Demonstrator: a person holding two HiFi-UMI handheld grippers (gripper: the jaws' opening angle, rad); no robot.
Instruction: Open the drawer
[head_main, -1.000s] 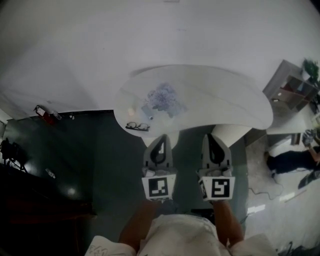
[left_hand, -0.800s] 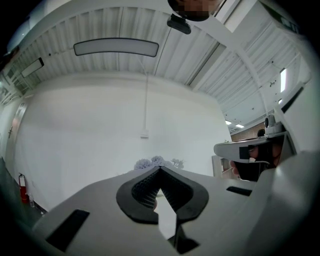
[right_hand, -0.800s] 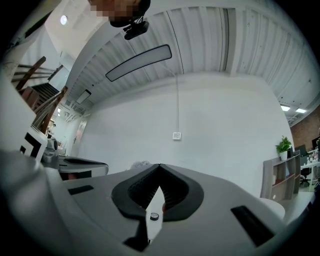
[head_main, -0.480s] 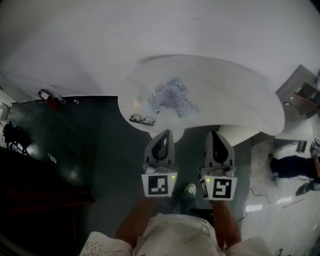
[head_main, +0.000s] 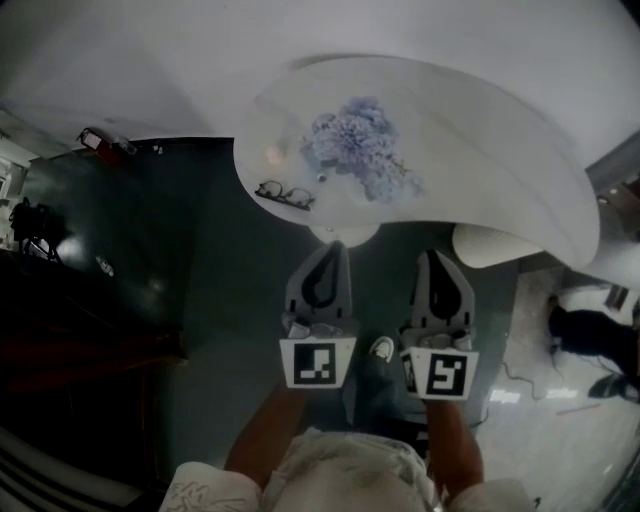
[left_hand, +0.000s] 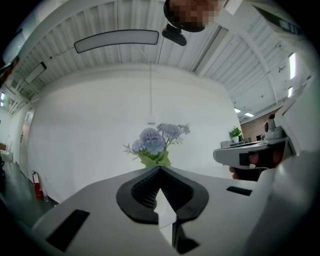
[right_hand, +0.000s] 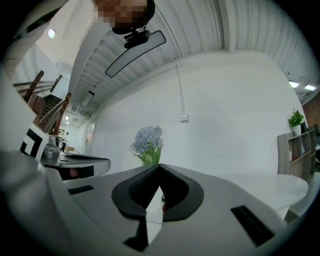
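Note:
No drawer shows in any view. My left gripper (head_main: 328, 246) and right gripper (head_main: 432, 254) are held side by side over the dark floor, just short of the near edge of a curved white table (head_main: 480, 150). Both point level toward the table. The left gripper (left_hand: 160, 169) is shut with nothing between its jaws, and so is the right gripper (right_hand: 159, 166). A bunch of pale blue flowers (head_main: 360, 145) stands on the table; the flowers (left_hand: 155, 145) rise straight beyond the left jaws, and the flowers (right_hand: 147, 142) stand just left of the right ones.
A pair of glasses (head_main: 284, 193) lies on the table's left part. White table pedestals (head_main: 490, 245) stand under its near edge. My shoe (head_main: 381, 348) is between the grippers. Another person (head_main: 590, 335) stands far right; a red fire extinguisher (head_main: 95, 140) is far left.
Both grippers have sunk together, still side by side and shut. In the head view the table and flowers have grown larger and slid toward the top.

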